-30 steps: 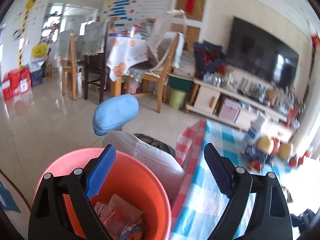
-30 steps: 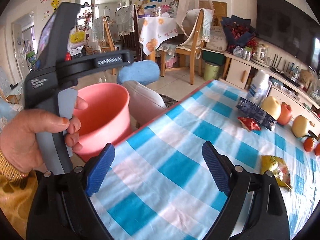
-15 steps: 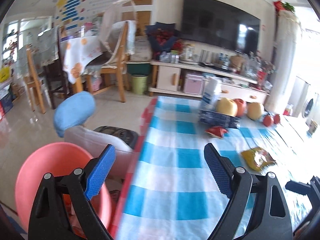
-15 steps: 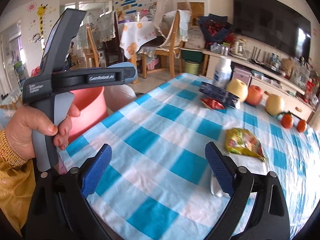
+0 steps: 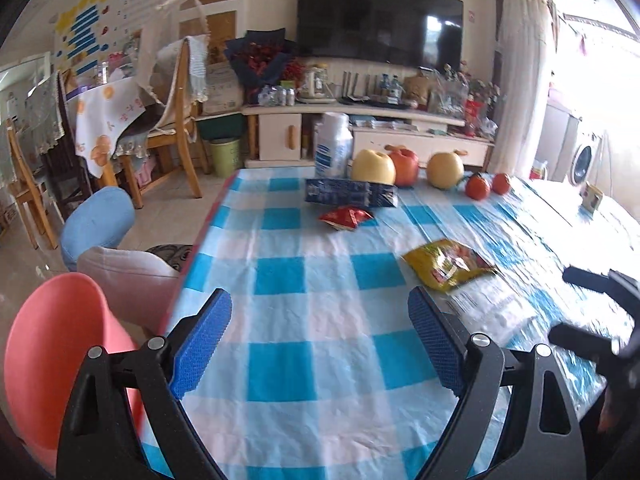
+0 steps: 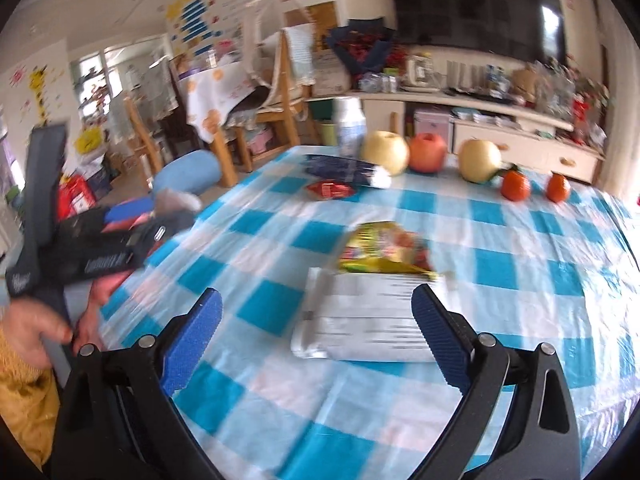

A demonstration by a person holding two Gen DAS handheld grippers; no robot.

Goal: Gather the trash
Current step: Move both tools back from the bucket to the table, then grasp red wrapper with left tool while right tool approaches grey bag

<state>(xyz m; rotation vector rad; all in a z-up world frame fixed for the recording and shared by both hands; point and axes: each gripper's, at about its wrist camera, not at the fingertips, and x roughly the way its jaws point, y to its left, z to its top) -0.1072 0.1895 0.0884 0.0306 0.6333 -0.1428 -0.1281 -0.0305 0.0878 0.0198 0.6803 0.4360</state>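
Note:
Wrappers lie on the blue-checked table [image 5: 320,364]: a yellow snack bag [image 5: 450,265] [image 6: 386,249], a white printed packet [image 6: 368,322] [image 5: 494,307] just in front of it, and a small red wrapper [image 5: 346,217] [image 6: 330,190] farther back. My left gripper [image 5: 320,342] is open over bare cloth near the table's left edge, nothing between its fingers. My right gripper [image 6: 318,340] is open just above the near end of the white packet, not touching it. A pink bucket [image 5: 56,364] stands below the table's left edge.
At the far end stand a white bottle [image 5: 333,145], a dark blue box [image 5: 350,193], pale and red fruit [image 5: 404,166] and two tangerines [image 6: 534,185]. A stool with a blue cushion [image 5: 98,222] and wooden chairs [image 5: 176,120] are left of the table. A hand [image 6: 28,332] holds the left gripper.
Both grippers swung right, from above the pink bucket and table edge to over the table. The right one now hovers at the white packet. The bucket slid to the left border.

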